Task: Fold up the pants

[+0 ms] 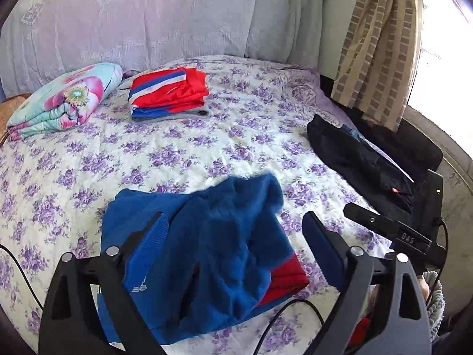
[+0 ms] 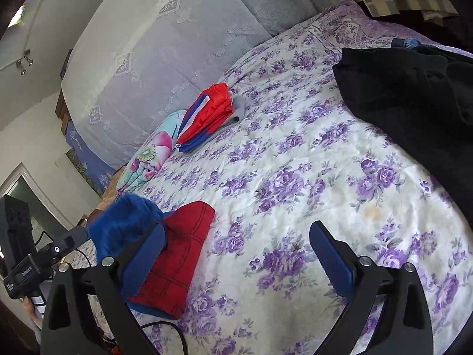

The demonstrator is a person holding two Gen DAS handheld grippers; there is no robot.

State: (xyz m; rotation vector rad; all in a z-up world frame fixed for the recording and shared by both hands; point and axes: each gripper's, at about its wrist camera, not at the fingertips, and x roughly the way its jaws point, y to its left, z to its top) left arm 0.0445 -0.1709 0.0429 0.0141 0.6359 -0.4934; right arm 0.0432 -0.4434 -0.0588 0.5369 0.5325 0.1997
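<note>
Blue pants [image 1: 207,251] with a red part, bunched on the flowered bed cover [image 1: 192,153] at the near edge of the bed. In the left wrist view, lying directly between and under the two fingers of the left gripper [image 1: 236,236], with a raised, blurred fold of blue cloth standing up in the gap. Left finger pad [image 1: 153,236] close against the blue cloth, perhaps touching; right pad apart from it, over the bed cover. Jaws spread wide, nothing clamped.

In the right wrist view, same pants [image 2: 177,254] seen to the left side, red part uppermost, half hidden behind the left finger of the right gripper [image 2: 239,251]. Between the fingers only flowered cover. Jaws also spread wide, holding nothing. Contact between that left finger and the red cloth not possible to tell.

Farther up the bed, near the headboard: a folded red, white and blue garment [image 1: 168,94] on a grey one, and just beside it a rolled flowered blanket [image 1: 65,100]. At the right edge of the bed, well apart from the pants, a heap of black clothing [image 1: 357,162]. Checked curtain [image 1: 378,44] behind it.
</note>
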